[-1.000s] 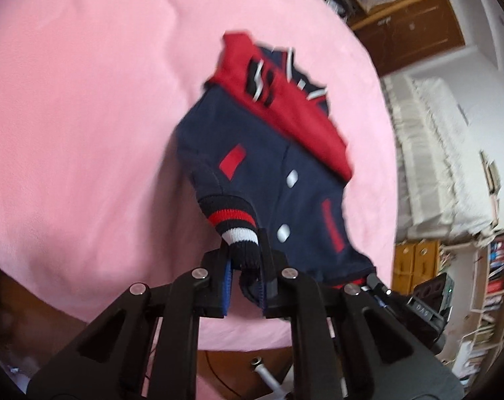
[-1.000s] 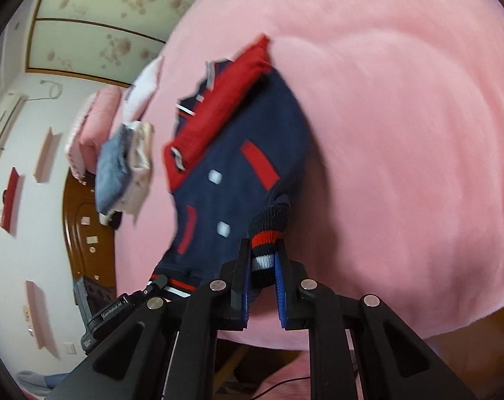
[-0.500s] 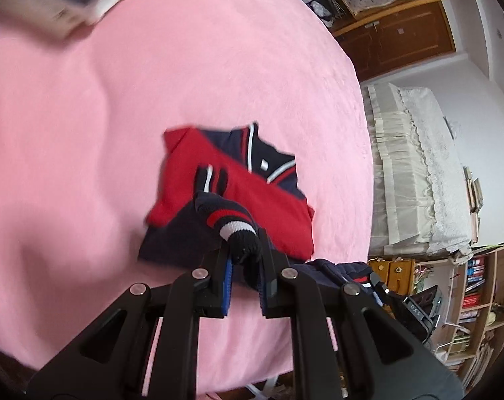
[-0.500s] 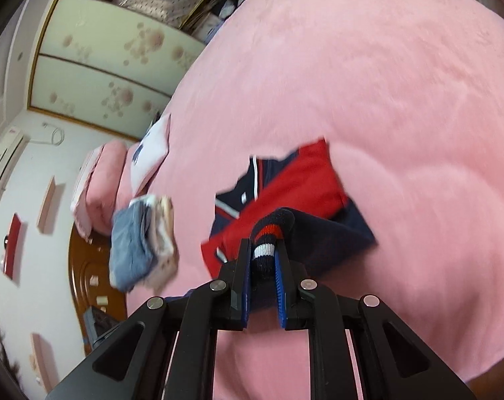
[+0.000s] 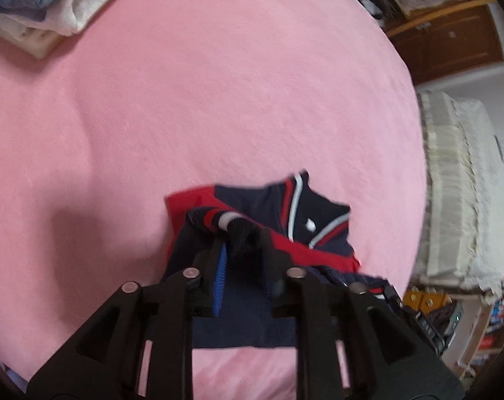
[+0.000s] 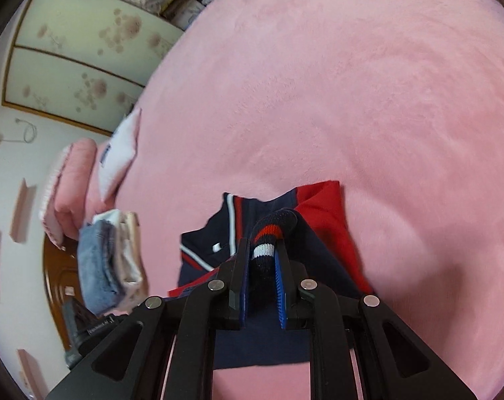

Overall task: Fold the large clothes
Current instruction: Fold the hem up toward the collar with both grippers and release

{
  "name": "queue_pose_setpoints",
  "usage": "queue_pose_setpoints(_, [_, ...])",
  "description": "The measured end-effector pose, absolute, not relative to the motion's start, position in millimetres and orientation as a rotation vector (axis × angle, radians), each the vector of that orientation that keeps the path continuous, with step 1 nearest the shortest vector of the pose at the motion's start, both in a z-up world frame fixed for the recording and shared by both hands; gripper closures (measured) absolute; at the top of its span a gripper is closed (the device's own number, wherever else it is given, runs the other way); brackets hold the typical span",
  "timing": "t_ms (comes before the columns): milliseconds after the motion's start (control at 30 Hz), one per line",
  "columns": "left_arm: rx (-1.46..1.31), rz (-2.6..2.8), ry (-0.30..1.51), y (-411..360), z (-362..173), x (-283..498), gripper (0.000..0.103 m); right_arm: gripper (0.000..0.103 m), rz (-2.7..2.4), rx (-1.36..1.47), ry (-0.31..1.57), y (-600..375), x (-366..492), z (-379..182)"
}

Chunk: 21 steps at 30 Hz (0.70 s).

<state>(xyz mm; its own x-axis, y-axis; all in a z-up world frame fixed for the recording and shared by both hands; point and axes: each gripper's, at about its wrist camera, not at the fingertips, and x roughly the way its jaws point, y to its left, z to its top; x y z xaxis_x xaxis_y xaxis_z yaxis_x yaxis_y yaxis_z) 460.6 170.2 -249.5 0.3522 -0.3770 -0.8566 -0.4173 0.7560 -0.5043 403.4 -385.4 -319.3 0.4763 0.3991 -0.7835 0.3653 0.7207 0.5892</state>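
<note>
A navy and red jacket [image 5: 318,213] with white trim lies on the pink bed [image 5: 218,83], its lower half doubled over toward the collar. My left gripper [image 5: 243,250] is shut on a striped hem corner [image 5: 225,221] and holds it over the red sleeve. In the right wrist view the jacket [image 6: 218,240] lies just ahead. My right gripper [image 6: 261,260] is shut on the other striped hem corner [image 6: 265,243] above the red sleeve [image 6: 325,213].
A stack of folded clothes [image 5: 45,6], denim on top, sits at the bed's far left; it also shows in the right wrist view [image 6: 112,260]. A pink pillow [image 6: 72,193] lies beyond. A lace-covered bed [image 5: 461,193] and shelves stand to the right.
Both grippers have carried the jacket's hem up and forward over its body toward the collar. The jacket went from hanging stretched out to lying folded on the bed.
</note>
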Motion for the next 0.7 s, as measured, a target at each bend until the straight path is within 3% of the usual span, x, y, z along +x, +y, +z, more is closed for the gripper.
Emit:
queue_pose_setpoints(67, [-0.769, 0.068, 1.177, 173.1, -243.1, 459.7, 0.055, 0.082, 0.025, 0.786, 1.097, -387.2, 410.8, -316.3])
queue_pose_setpoints(133, [-0.778, 0.080, 1.111, 176.3, -233.4, 458.1, 0.046, 0.072, 0.019, 0.766, 1.060, -391.3, 414.5, -307.9])
queue_pose_setpoints(167, [-0.778, 0.071, 1.090, 176.9, -230.5, 456.1, 0.046, 0.064, 0.024, 0.766, 1.043, -393.7, 414.4, -308.9])
queue_pose_setpoints(200, [-0.767, 0.057, 1.084, 175.2, -227.0, 454.6, 0.046, 0.063, 0.035, 0.769, 1.024, -395.9, 414.7, -307.7])
queue_pose_setpoints(500, [-0.551, -0.152, 1.162, 107.0, -231.6, 440.4, 0.047, 0.065, 0.257, 0.694, 1.106, -367.5, 400.0, -310.7])
queue_pose_setpoints(567, [-0.500, -0.136, 1.198, 87.1, -243.0, 444.1, 0.063, 0.076, 0.312, 0.618, 1.139, -340.5, 398.7, -320.1])
queue_pose_setpoints(700, [-0.421, -0.097, 1.233, 64.5, -264.3, 454.1, 0.073, 0.089, 0.429, 0.424, 1.177, -288.5, 416.4, -331.5])
